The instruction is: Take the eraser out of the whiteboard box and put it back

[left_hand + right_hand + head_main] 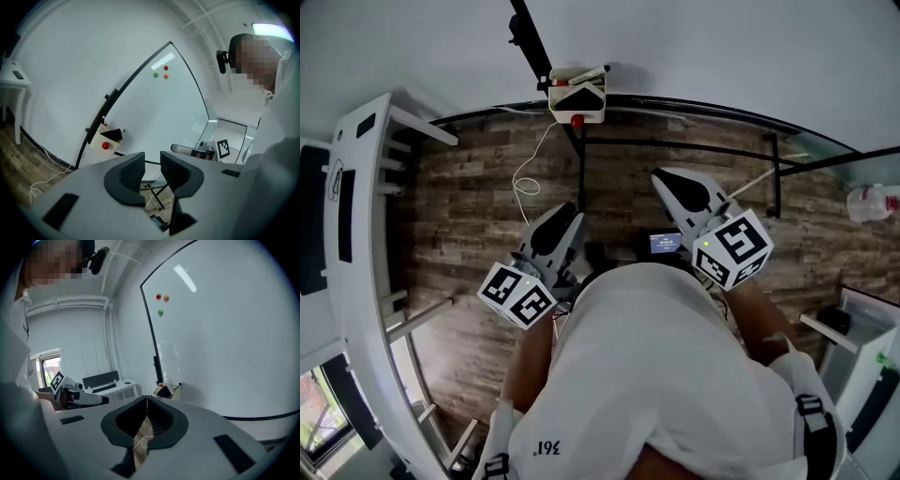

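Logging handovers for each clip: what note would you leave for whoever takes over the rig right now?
Left gripper: open, empty.
Right gripper: shut, empty.
Both are apart from the whiteboard box, mounted on the whiteboard frame. A dark block, likely the eraser, sits in it.
Done or left: eraser in box means either unstarted or finished; the pictures don't say.

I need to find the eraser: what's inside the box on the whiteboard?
Inside the whiteboard box a black block shows, likely the eraser, and a marker lies across the top. The box's walls hide anything deeper.
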